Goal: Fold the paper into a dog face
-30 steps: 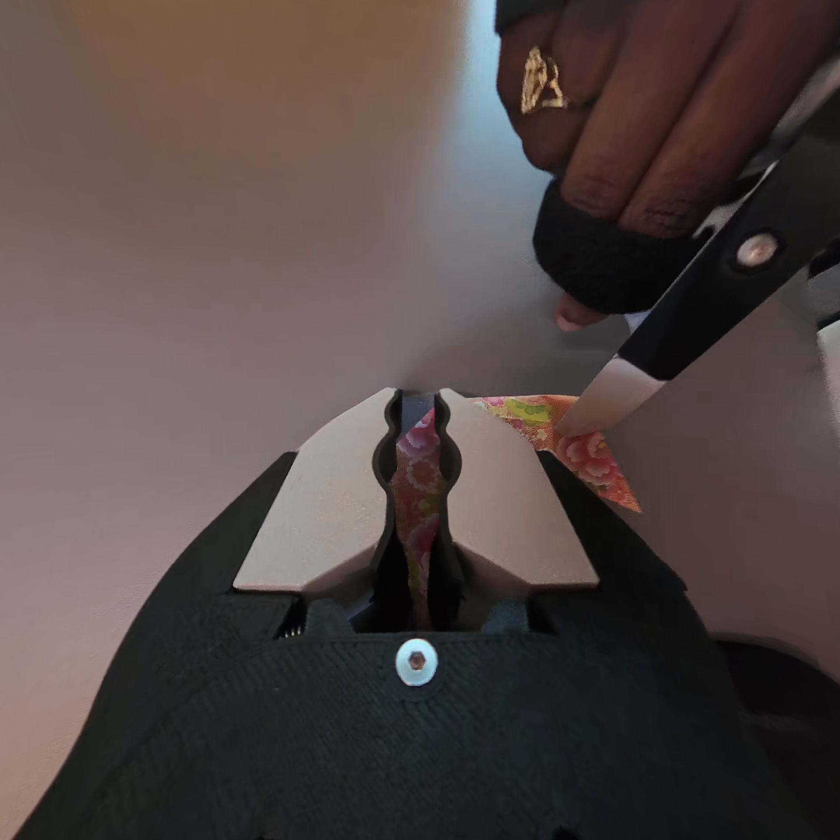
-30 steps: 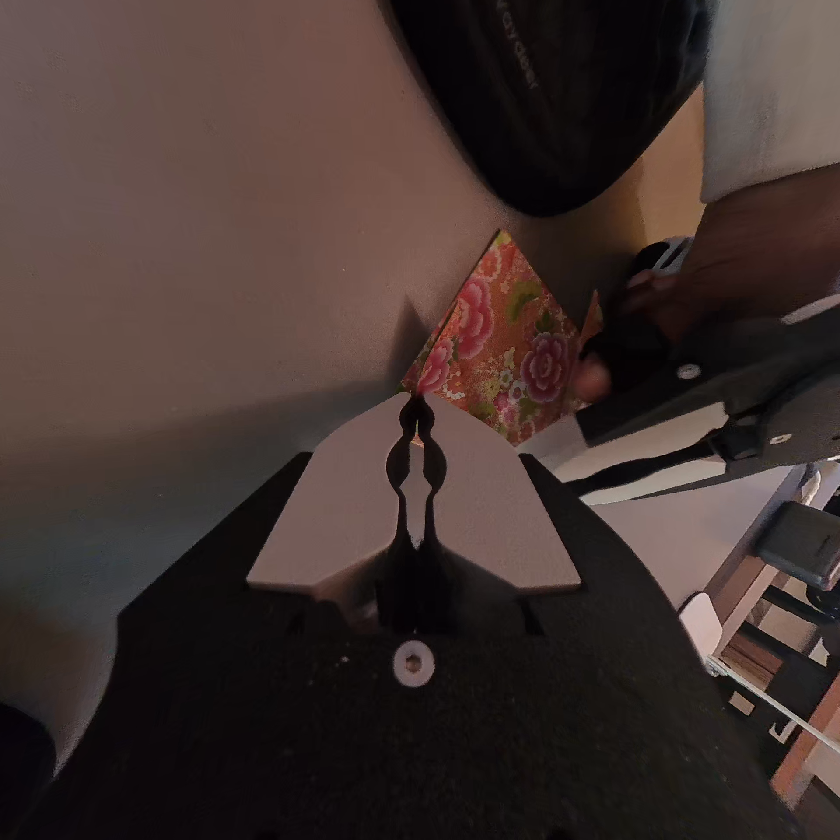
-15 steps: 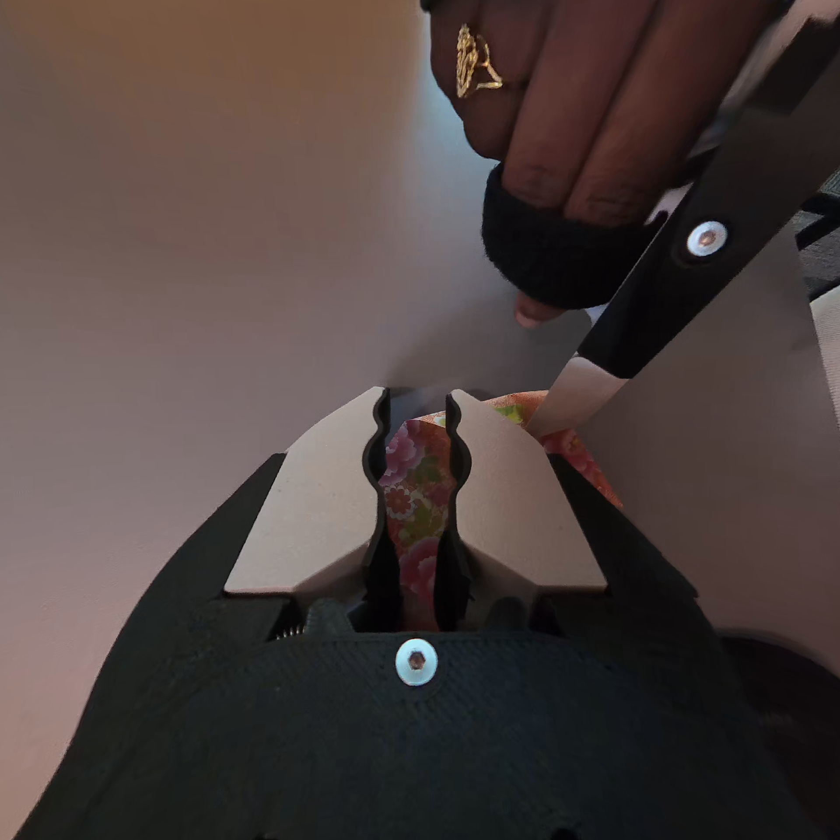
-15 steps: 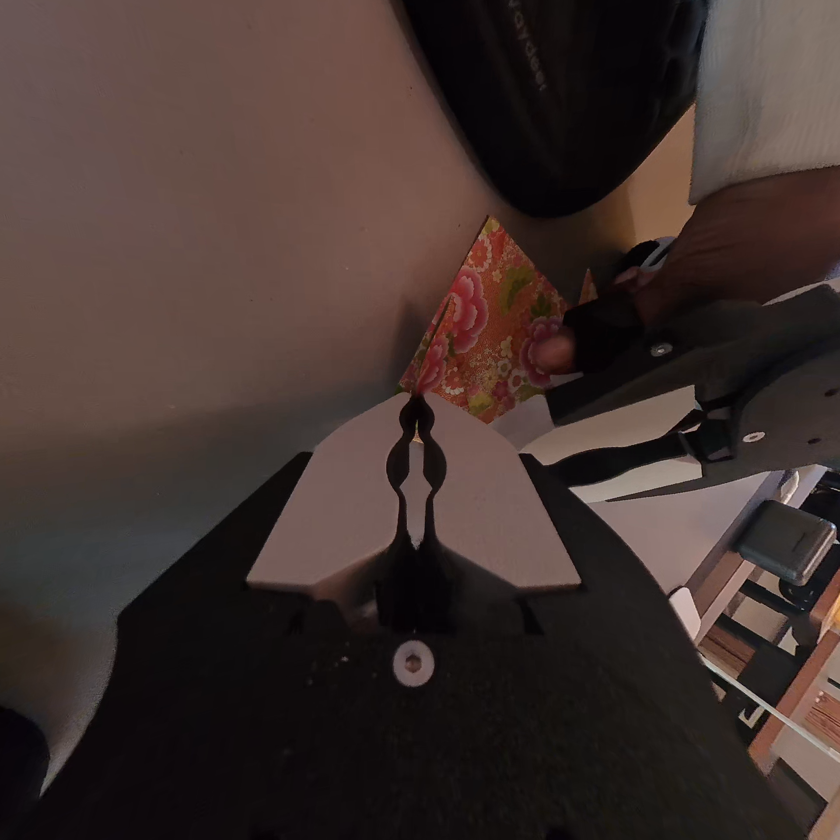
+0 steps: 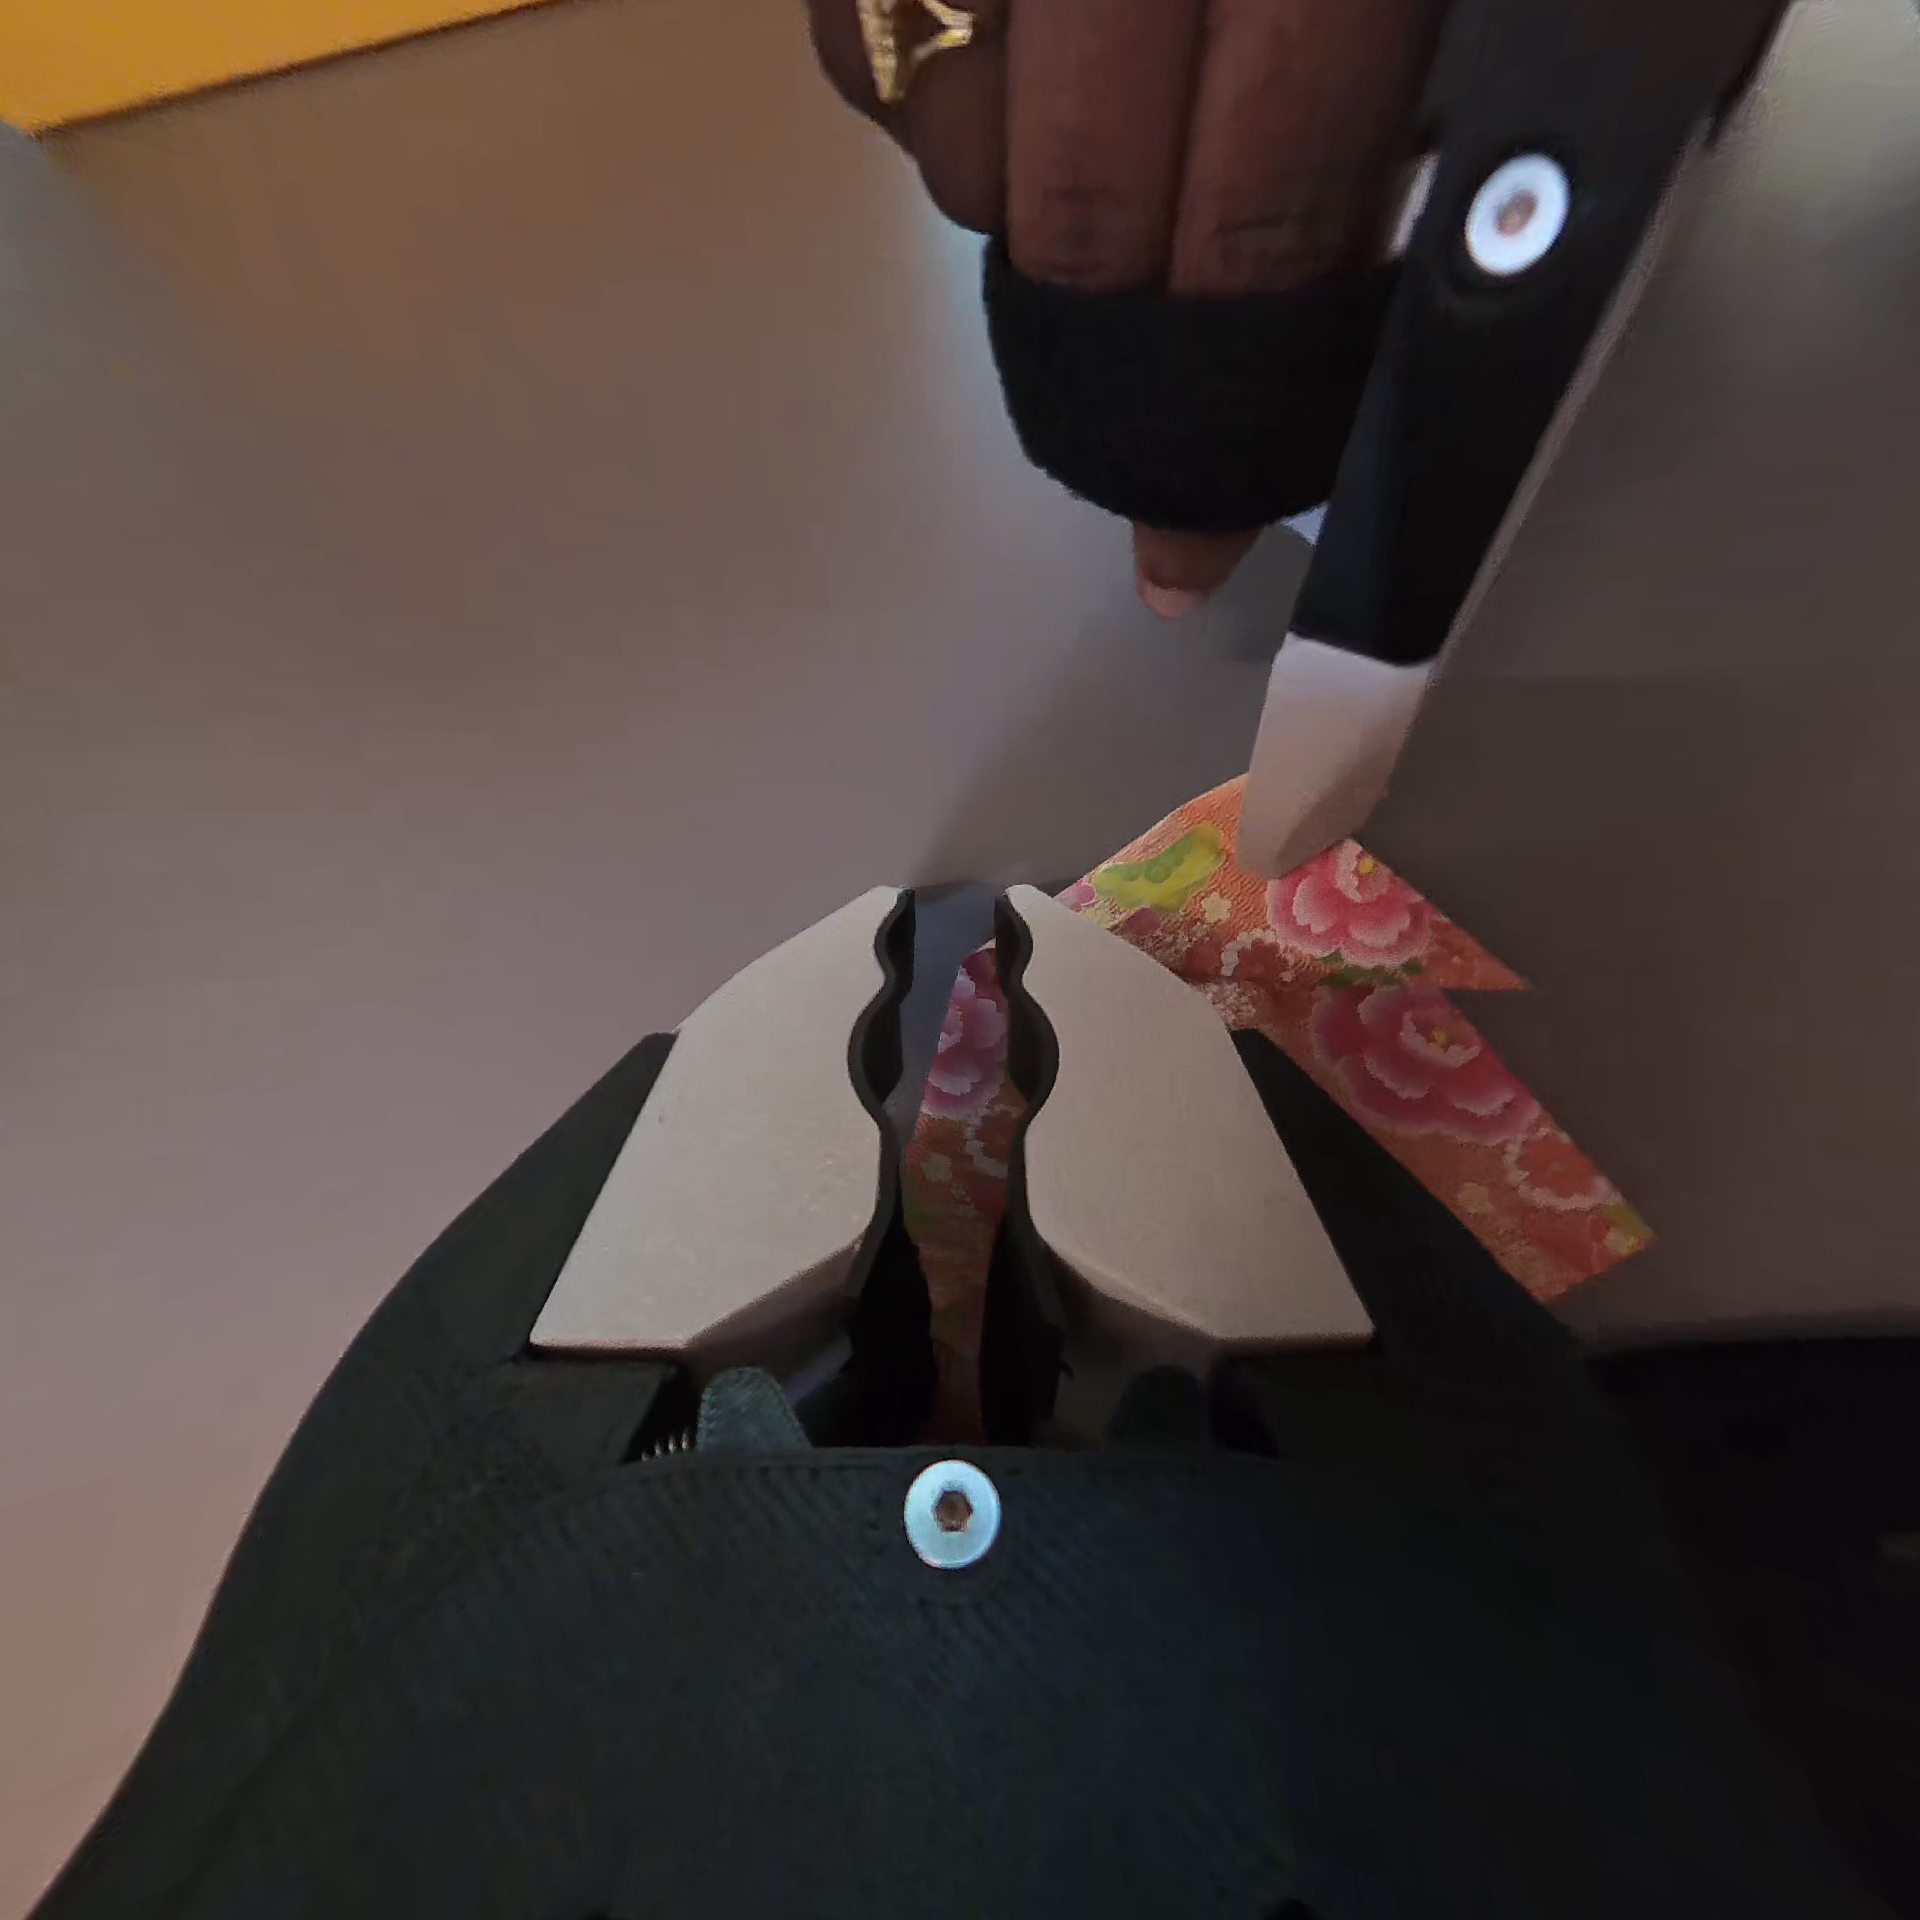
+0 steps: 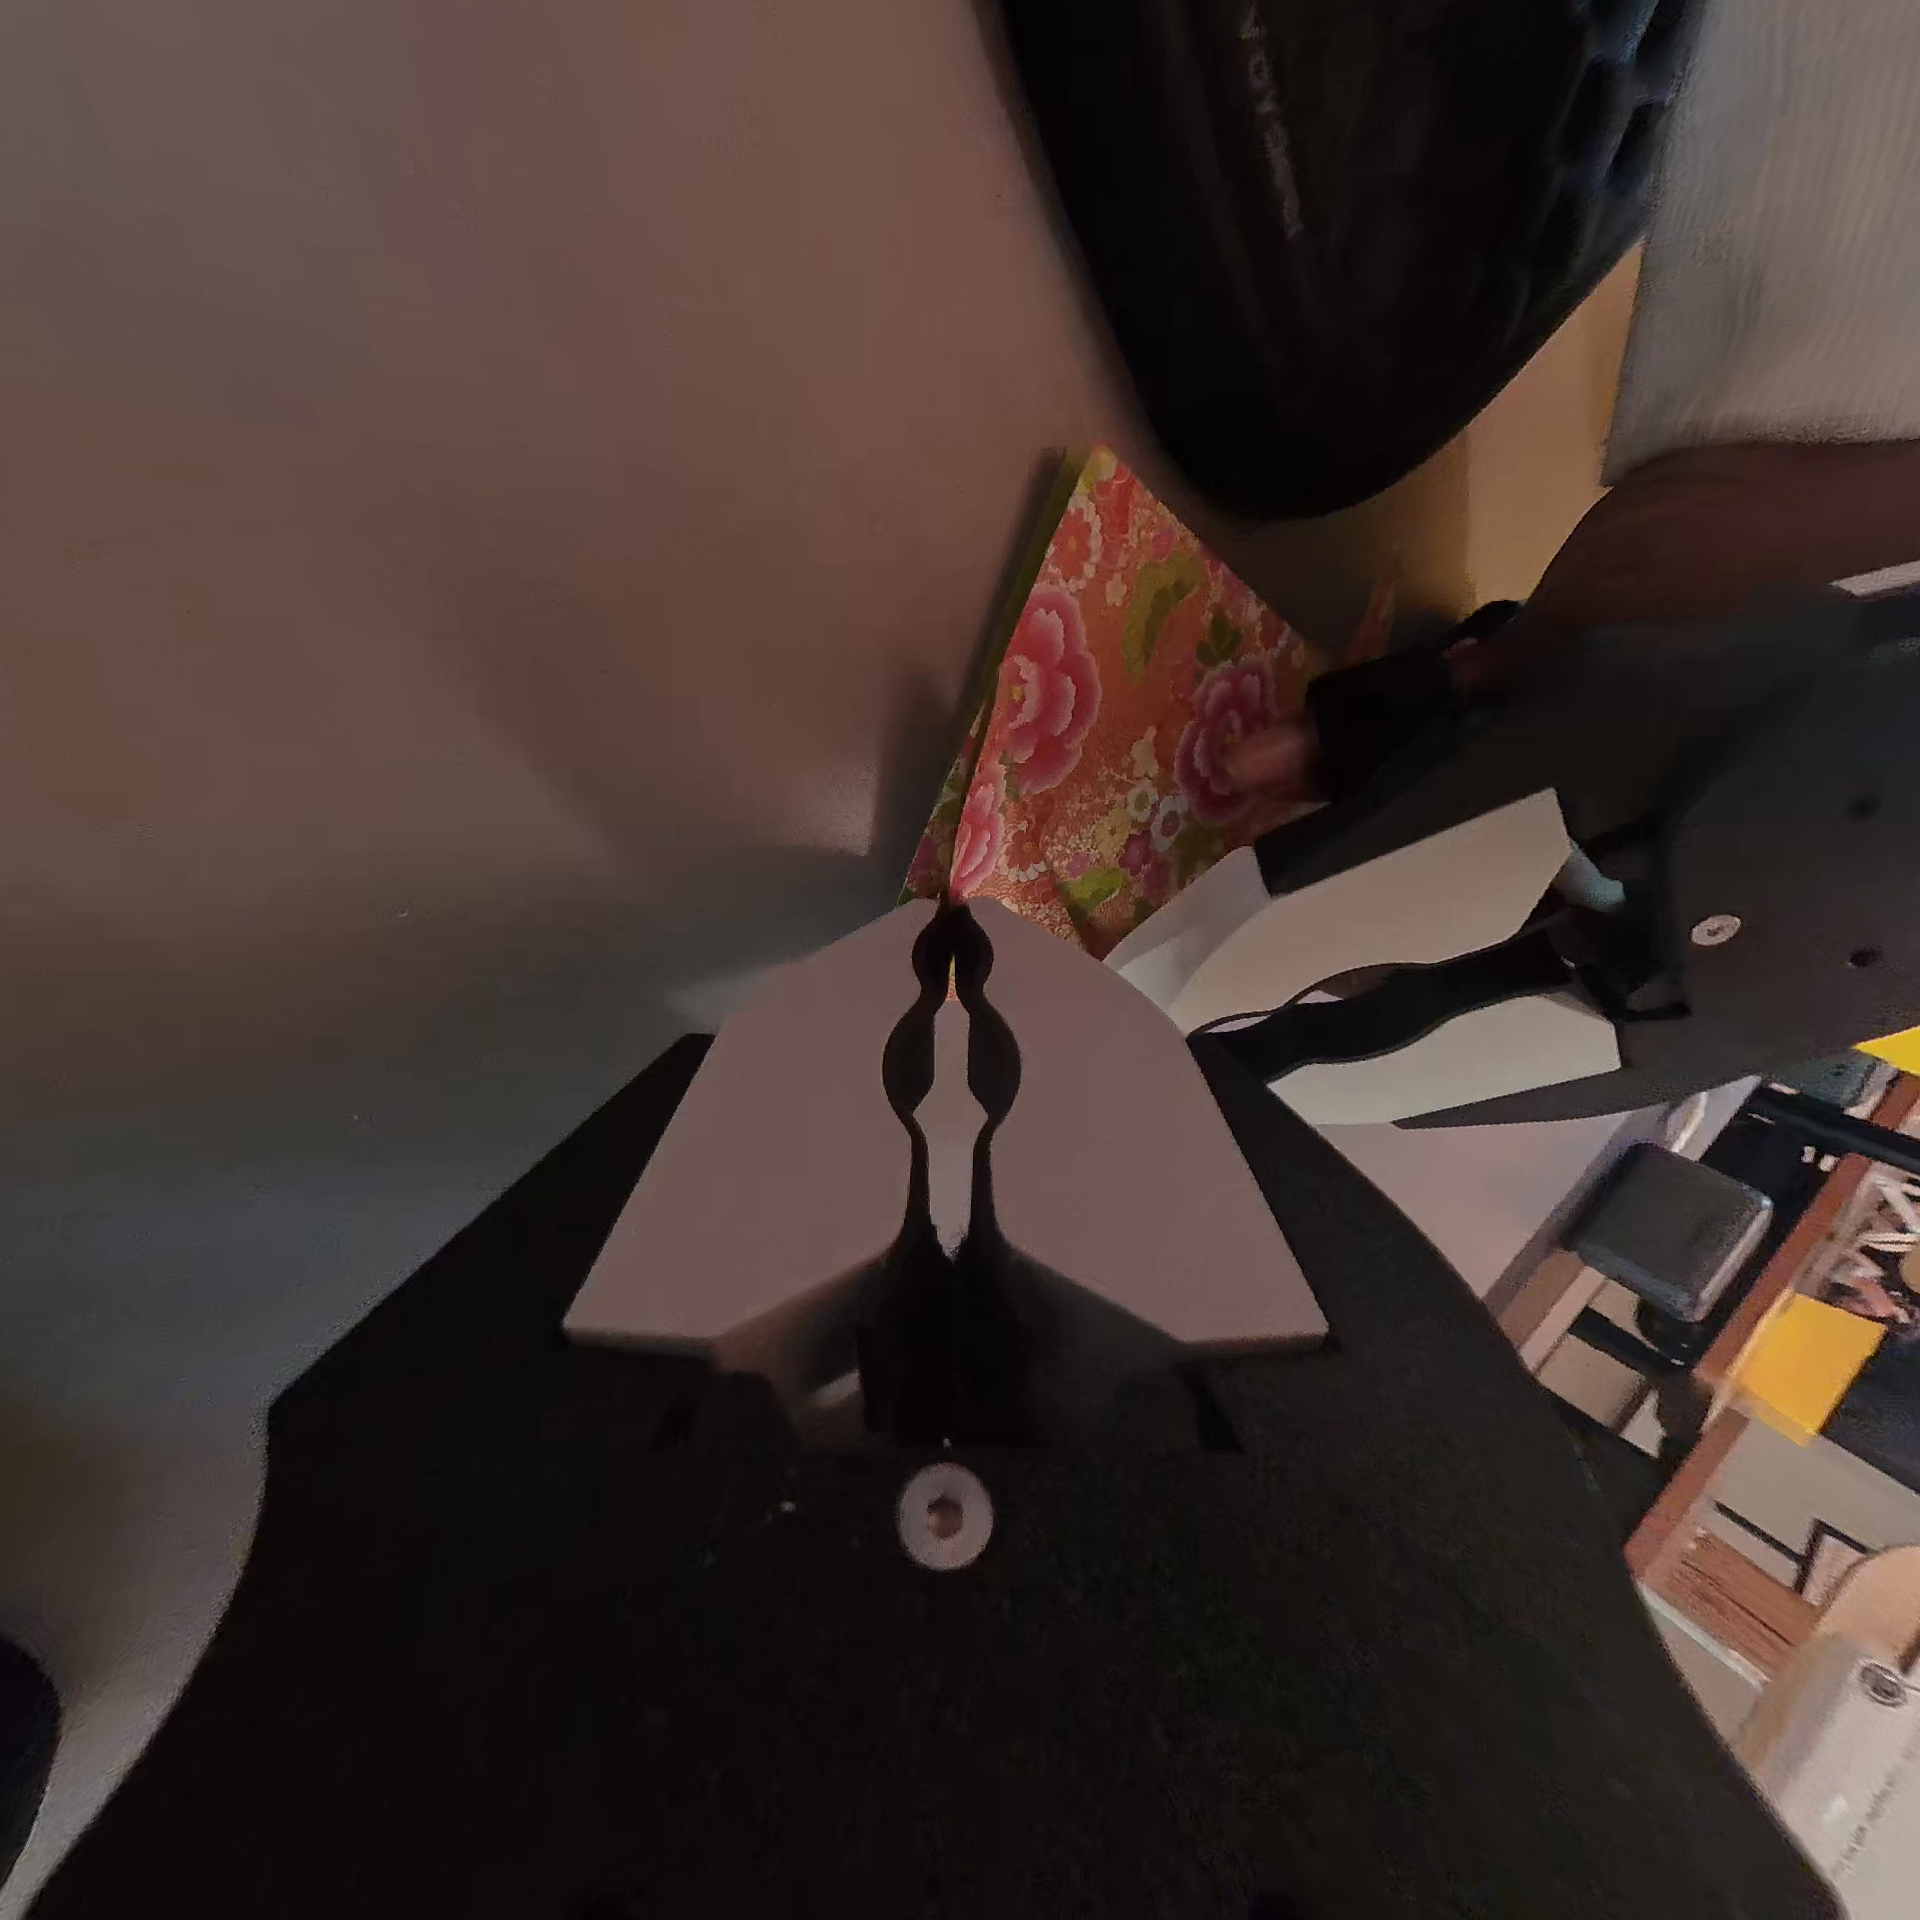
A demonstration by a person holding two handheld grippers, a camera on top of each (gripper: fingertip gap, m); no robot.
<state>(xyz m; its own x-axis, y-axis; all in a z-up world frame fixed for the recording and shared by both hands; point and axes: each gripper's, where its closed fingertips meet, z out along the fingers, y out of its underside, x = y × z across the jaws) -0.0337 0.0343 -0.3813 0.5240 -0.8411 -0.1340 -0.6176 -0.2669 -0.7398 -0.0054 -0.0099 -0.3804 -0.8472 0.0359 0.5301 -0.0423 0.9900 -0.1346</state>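
The floral orange-pink paper (image 5: 1382, 1049) lies folded on the grey table. My left gripper (image 5: 951, 914) sits over its edge with the jaws a narrow gap apart. The paper's patterned face shows through that gap. My right gripper (image 6: 951, 912) is shut on a corner of the paper (image 6: 1101, 727) and holds a flap raised off the table. One of its fingers (image 5: 1320, 769) shows in the left wrist view, tip on the paper, with the person's hand (image 5: 1122, 156) behind it. The left gripper's fingers (image 6: 1413, 873) reach the paper's lower right edge in the right wrist view.
The grey table (image 5: 416, 520) stretches left and away. A large black rounded object (image 6: 1351, 208) stands just behind the paper. Past the table edge at lower right are a dark stool or seat (image 6: 1683, 1247), wooden furniture and a yellow box (image 6: 1808, 1361). One gripper's finger ends stand about 5 cm off the other's.
My left jaws widened, then narrowed again over the paper. The right gripper and hand came closer and higher in the left wrist view. More of the paper shows beside my left finger.
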